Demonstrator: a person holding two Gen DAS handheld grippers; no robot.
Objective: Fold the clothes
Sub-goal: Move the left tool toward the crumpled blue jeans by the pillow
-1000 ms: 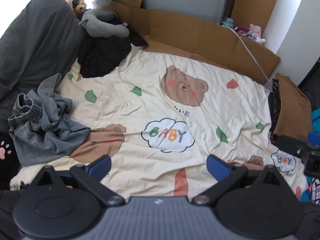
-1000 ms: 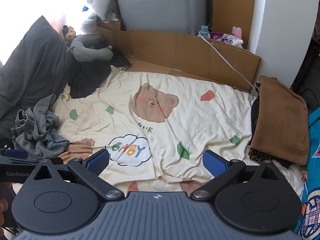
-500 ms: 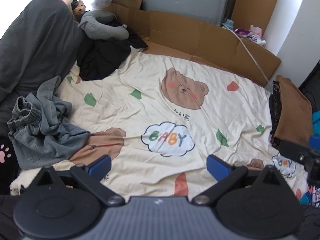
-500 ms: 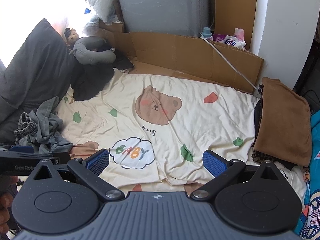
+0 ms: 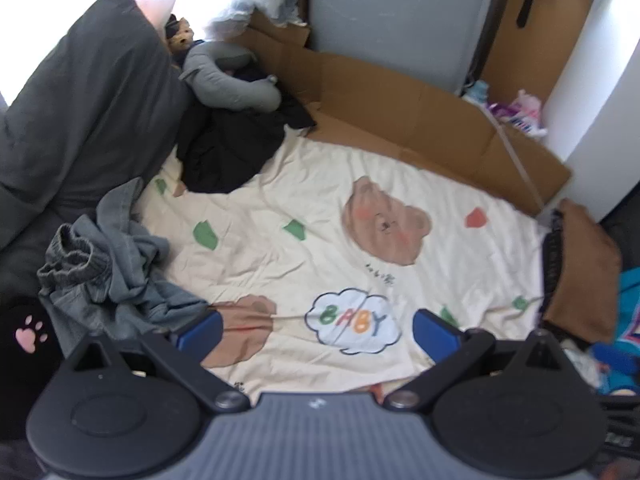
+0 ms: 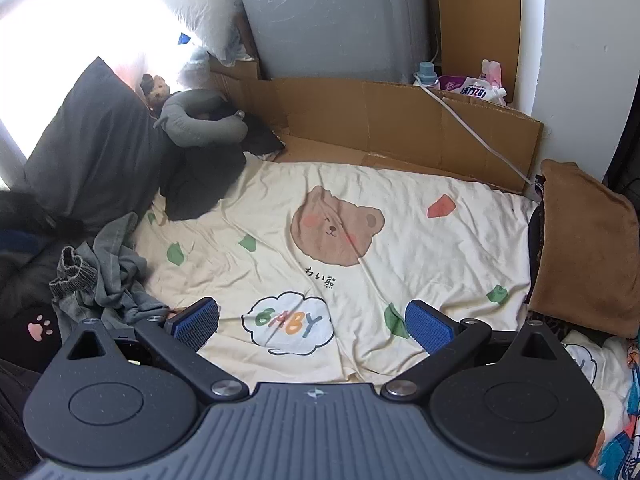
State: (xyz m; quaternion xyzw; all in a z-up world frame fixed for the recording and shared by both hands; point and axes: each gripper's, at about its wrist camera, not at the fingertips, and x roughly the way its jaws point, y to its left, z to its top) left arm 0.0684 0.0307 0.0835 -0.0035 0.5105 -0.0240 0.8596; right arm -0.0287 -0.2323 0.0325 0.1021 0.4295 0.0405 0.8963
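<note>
A: Cream cotton fills your view: a bedsheet (image 5: 304, 240) printed with a bear face and a "BABY" cloud, spread flat across the bed.

B: And your tools?

A: Your left gripper (image 5: 316, 330) hangs over the near edge of the sheet, its blue pads spread wide, holding nothing. Your right gripper (image 6: 311, 322) does the same, jaws wide apart and empty, above the cloud print.

B: Where are the clothes?

A: Grey trousers (image 5: 108, 280) lie crumpled at the near left of the sheet, elastic waistband bunched up, just beside your left gripper's left pad. In the right view the same trousers (image 6: 104, 276) sit left of that gripper's left pad.

B: Anything else on the bed?

A: A black garment (image 5: 232, 152) is heaped at the far left, touching a grey neck pillow (image 5: 228, 80). A brown folded cloth (image 6: 584, 240) rests along the right edge. Cardboard (image 6: 400, 128) lines the far side, and a dark grey pillow (image 5: 88, 112) leans at the left.
</note>
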